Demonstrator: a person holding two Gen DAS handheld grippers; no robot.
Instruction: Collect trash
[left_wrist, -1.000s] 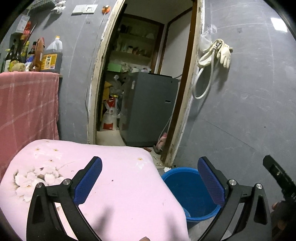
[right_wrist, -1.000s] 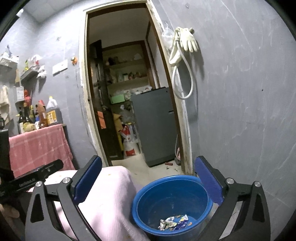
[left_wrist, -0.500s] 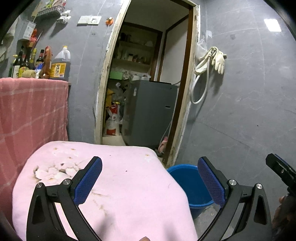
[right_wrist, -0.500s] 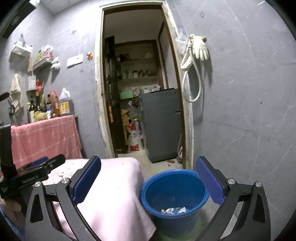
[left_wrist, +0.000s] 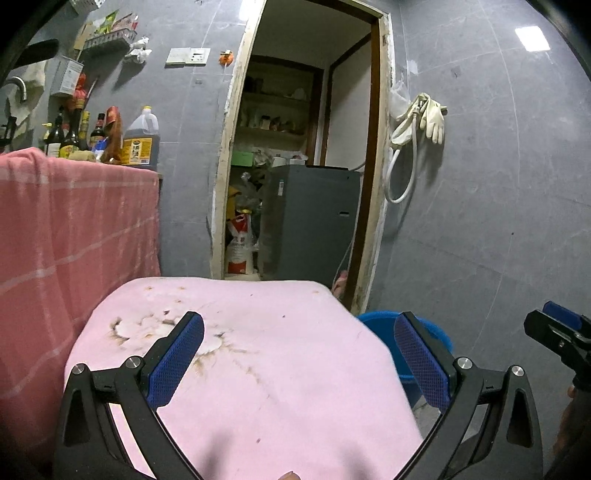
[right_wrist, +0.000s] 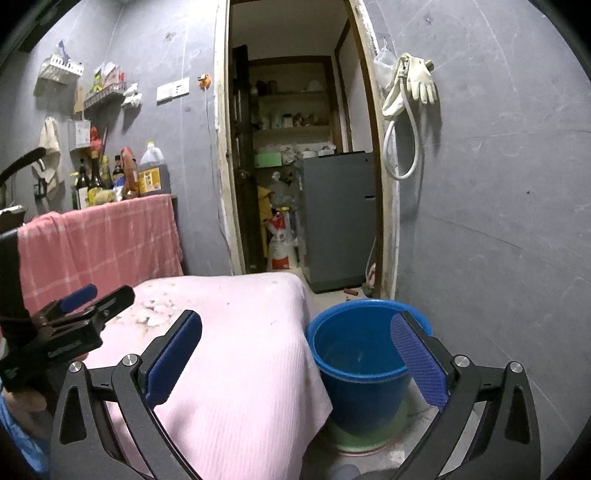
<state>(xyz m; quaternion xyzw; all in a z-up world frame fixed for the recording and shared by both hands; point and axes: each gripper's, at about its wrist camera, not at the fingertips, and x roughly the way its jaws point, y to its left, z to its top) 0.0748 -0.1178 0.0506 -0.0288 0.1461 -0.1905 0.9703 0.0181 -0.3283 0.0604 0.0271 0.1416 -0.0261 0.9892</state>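
A blue bucket (right_wrist: 360, 350) stands on the floor by the doorway, right of a table under a pink cloth (right_wrist: 243, 332); its bottom is out of sight now. The bucket also peeks out behind the cloth in the left wrist view (left_wrist: 384, 325). My left gripper (left_wrist: 299, 354) is open and empty over the stained pink cloth (left_wrist: 258, 350). My right gripper (right_wrist: 295, 354) is open and empty, held above the table's right edge and the bucket. The left gripper shows at the left of the right wrist view (right_wrist: 74, 321).
A pink checked cloth (left_wrist: 66, 236) covers a counter at the left with bottles and an oil jug (left_wrist: 142, 142). An open doorway (left_wrist: 299, 166) leads to a storeroom with a grey appliance (left_wrist: 314, 221). Gloves and a hose (right_wrist: 410, 92) hang on the grey wall.
Both grippers have pulled back and risen from the bucket. The trash seen in the bucket's bottom earlier is out of sight now. Both stay open.
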